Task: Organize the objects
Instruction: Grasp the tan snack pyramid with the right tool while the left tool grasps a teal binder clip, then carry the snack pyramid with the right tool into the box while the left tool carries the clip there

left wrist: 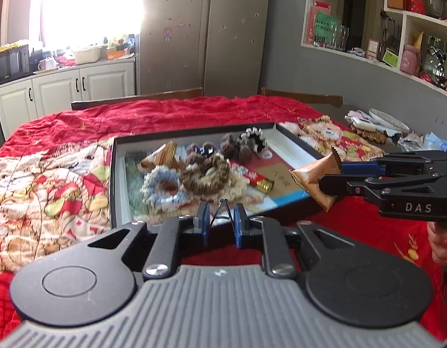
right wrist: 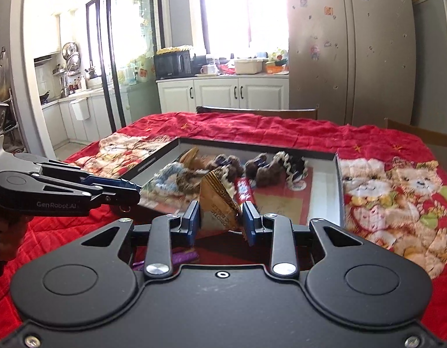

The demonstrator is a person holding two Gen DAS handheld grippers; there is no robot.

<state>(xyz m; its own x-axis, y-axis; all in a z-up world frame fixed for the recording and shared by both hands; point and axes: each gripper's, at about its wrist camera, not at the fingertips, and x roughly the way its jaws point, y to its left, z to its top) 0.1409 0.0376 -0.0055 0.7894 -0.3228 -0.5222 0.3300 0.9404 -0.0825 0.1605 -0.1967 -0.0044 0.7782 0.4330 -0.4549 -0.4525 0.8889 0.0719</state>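
A shallow black-rimmed box (left wrist: 116, 174) lies on the red quilt and holds several fuzzy scrunchies (left wrist: 162, 187), dark hair clips (left wrist: 204, 149), a tan packet (left wrist: 161, 155) and a red candy bar (left wrist: 252, 175). My left gripper (left wrist: 221, 221) hovers at the box's near edge, shut on a thin black wire clip (left wrist: 222, 210). From the right wrist view the left gripper (right wrist: 137, 192) comes in from the left. My right gripper (right wrist: 220, 223) is shut on a golden-brown snack packet (right wrist: 219, 200), lifted over the box's near right corner; that packet (left wrist: 311, 178) also shows in the left wrist view.
The red quilt with a cat print (right wrist: 383, 191) covers the table. Wooden chair backs (left wrist: 301, 97) stand at the far side. A plate (left wrist: 387, 119) and loose wrappers (left wrist: 412, 140) lie at the far right. A purple item (right wrist: 182, 256) lies under my right gripper. A person's hand (left wrist: 442, 243) holds the right gripper.
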